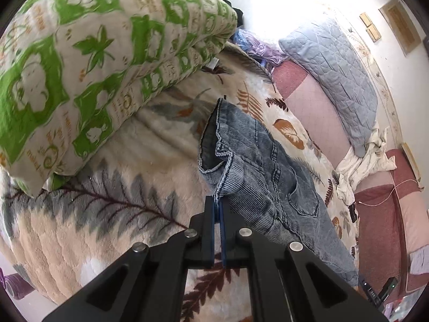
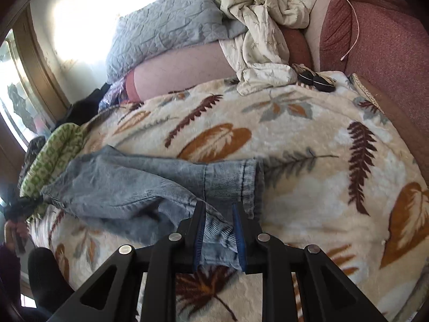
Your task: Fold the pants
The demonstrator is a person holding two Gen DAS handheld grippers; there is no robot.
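Here, tool first, then what lies around it.

Left gripper [image 1: 217, 201]: jaws pressed together on a thin edge of the jeans [image 1: 257, 161] at the waist end; the blue pads are nearly touching, with the denim hem pinched at their tips.
Right gripper [image 2: 218, 209]: jaws a little apart and clamped on a bunched fold of the jeans [image 2: 139, 187] near the leg cuff; the cloth fills the gap between the blue pads.
Jeans: pale blue ribbed denim, stretched between the two grippers over the blanket; from the left gripper the waist opening and a back pocket run ahead and to the right; from the right gripper the leg runs ahead and off to the left, with the stitched cuff just ahead of the tips.
Blanket [image 2: 308, 139]: cream plush with brown, orange and grey leaves, under both grippers and the jeans.
Green quilt [image 1: 88, 61]: folded, white with green print, ahead and left of the left gripper, resting on the blanket.
Grey pillow [image 2: 171, 24]: far ahead of the right gripper, at the bed's head.
White sheet [image 2: 265, 32]: crumpled, beside the grey pillow, to its right.
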